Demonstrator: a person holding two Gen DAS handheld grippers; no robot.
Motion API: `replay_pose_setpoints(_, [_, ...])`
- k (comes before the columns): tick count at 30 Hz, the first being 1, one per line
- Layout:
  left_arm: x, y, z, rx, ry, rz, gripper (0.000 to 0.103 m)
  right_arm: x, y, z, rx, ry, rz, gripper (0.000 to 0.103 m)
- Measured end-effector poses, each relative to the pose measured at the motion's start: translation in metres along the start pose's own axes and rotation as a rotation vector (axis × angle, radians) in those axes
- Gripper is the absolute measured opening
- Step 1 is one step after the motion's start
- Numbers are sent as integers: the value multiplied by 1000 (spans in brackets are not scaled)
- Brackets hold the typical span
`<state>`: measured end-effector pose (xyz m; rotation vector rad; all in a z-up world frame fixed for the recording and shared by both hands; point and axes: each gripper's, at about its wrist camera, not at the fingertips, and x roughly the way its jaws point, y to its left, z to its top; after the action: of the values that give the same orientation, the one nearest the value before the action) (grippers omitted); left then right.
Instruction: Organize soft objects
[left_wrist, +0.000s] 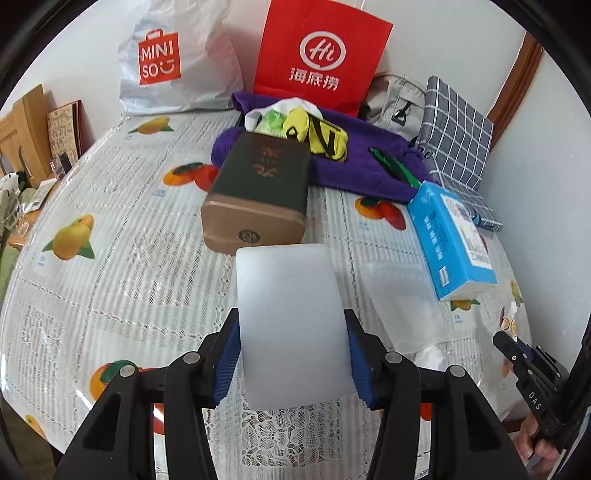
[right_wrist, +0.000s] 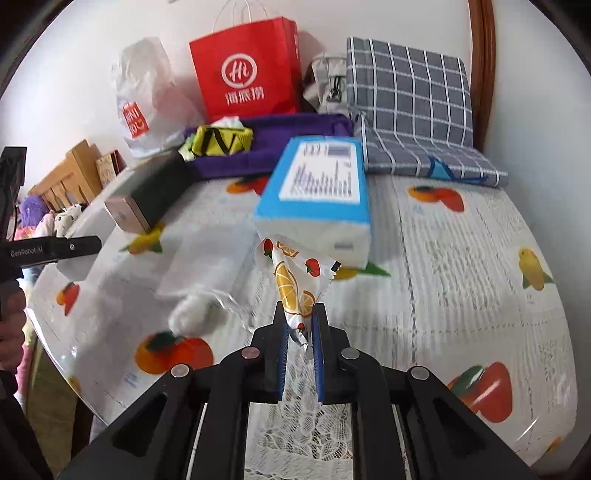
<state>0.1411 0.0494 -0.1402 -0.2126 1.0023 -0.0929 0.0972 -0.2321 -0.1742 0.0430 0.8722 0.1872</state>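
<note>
My left gripper (left_wrist: 291, 332) is shut on a frosted white plastic box lid (left_wrist: 290, 325) and holds it above the table. My right gripper (right_wrist: 299, 314) is shut on a fruit-print packet (right_wrist: 293, 284) and holds it up above the table; the gripper also shows at the right edge of the left wrist view (left_wrist: 517, 350). A clear plastic box (left_wrist: 404, 306) lies on the table between the two grippers, with something white inside it (right_wrist: 192, 314). A purple towel (left_wrist: 354, 162) at the back carries a yellow-and-black cloth (left_wrist: 325, 138).
A blue tissue pack (left_wrist: 450, 236) lies right of the clear box. A dark green and brown box (left_wrist: 258, 192) sits mid-table. A red paper bag (left_wrist: 317, 55), a white Miniso bag (left_wrist: 173, 62) and a grey checked cushion (right_wrist: 410, 107) stand at the back wall.
</note>
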Motion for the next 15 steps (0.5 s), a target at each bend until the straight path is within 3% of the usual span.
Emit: replay_pose_setpoints(15, [-37,-3,26,4,-70,0,50,-26,8,48,27,-67,9,12])
